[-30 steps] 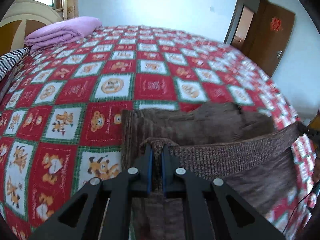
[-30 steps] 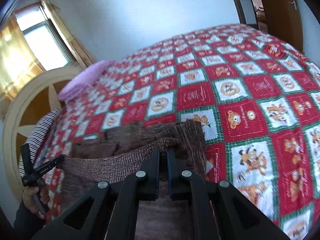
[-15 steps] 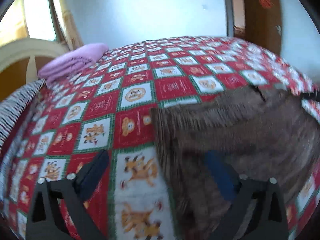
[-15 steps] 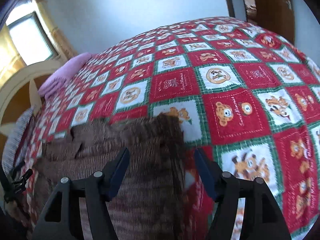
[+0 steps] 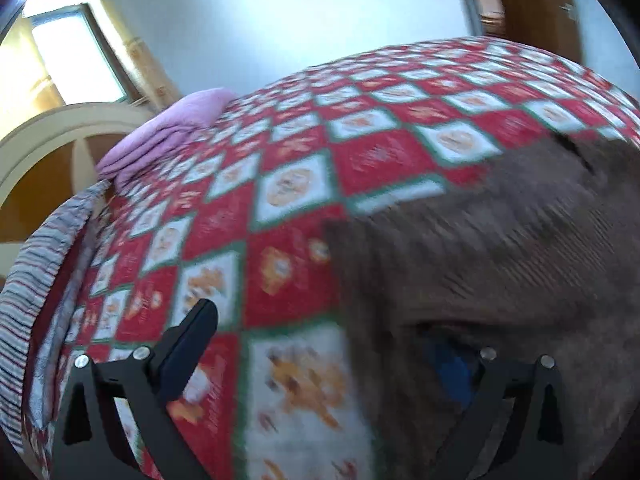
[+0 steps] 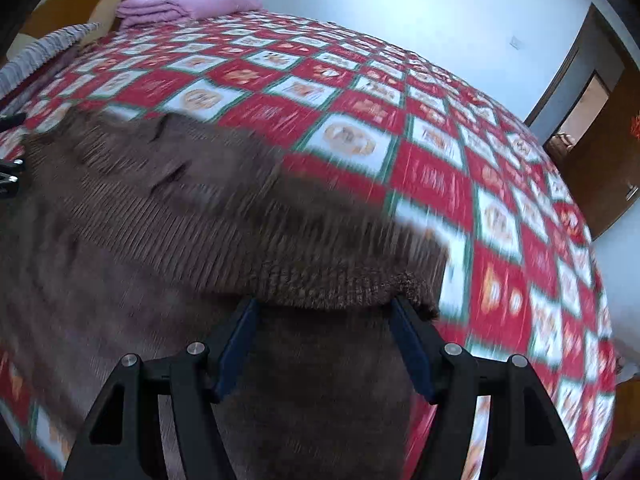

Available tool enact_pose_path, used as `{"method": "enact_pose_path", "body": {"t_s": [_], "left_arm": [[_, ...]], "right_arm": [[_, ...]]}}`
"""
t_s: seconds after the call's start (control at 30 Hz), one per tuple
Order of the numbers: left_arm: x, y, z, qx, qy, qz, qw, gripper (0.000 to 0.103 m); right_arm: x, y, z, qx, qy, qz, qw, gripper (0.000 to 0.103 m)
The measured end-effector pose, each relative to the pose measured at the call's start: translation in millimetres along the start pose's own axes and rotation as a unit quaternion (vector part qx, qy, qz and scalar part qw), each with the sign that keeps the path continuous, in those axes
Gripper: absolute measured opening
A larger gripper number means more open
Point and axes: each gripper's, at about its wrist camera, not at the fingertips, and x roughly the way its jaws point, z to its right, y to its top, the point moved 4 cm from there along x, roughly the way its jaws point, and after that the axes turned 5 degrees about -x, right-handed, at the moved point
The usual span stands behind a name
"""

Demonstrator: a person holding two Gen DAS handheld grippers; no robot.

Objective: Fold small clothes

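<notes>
Brown knit garment [image 6: 168,216] lies folded on the bed [image 6: 432,184], both tongs spread wide.

The left tongs [image 5: 324,344] stand apart over the garment's left edge, one finger over the red checked bedspread, the other partly hidden in a fold of the knit [image 5: 500,264]. The right tongs [image 6: 324,340] gape just below the ribbed hem, pinching nothing. A folded purple blanket [image 6: 188,4] rests near the bed's far corner by the headboard [image 5: 60,148].

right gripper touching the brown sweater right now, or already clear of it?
Cannot tell. In the right wrist view the right gripper is open, with the brown sweater's folded edge draped across both fingertips; motion blur hides contact or gap.
</notes>
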Motion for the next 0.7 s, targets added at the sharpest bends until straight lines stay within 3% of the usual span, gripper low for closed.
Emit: {"method": "enact_pose_path", "body": {"t_s": [0.1, 0.2, 0.4, 0.47, 0.57, 0.63, 0.7], "left_arm": [[20, 17, -29, -0.05, 0.035, -0.021, 0.9979, 0.101], [31, 16, -54, -0.094, 0.053, -0.047, 0.9931, 0.101], [17, -11, -66, -0.092, 0.076, -0.034, 0.9923, 0.101], [4, -21, -56, -0.072, 0.059, -0.022, 0.9954, 0.101], [-13, -28, -28, -0.008, 0.035, 0.001, 0.9994, 0.101], [-20, -29, -4, 0.044, 0.031, 0.016, 0.9984, 0.103], [-21, -29, 17, 0.083, 0.042, 0.029, 0.9952, 0.103]], "right_arm": [[0, 40, 31, 0.049, -0.046, 0.026, 0.997, 0.068], [-11, 54, 55, 0.115, -0.039, 0.056, 0.991, 0.068], [-20, 12, 60, 0.121, -0.048, 0.059, 0.99, 0.068], [-23, 0, 56, 0.131, -0.006, 0.055, 0.99, 0.068], [-18, -9, 25, 0.067, 0.036, 0.012, 0.997, 0.068], [-11, -10, -8, -0.028, 0.02, -0.02, 0.999, 0.068], [-2, -4, -30, -0.093, -0.022, -0.029, 0.995, 0.068]]}}
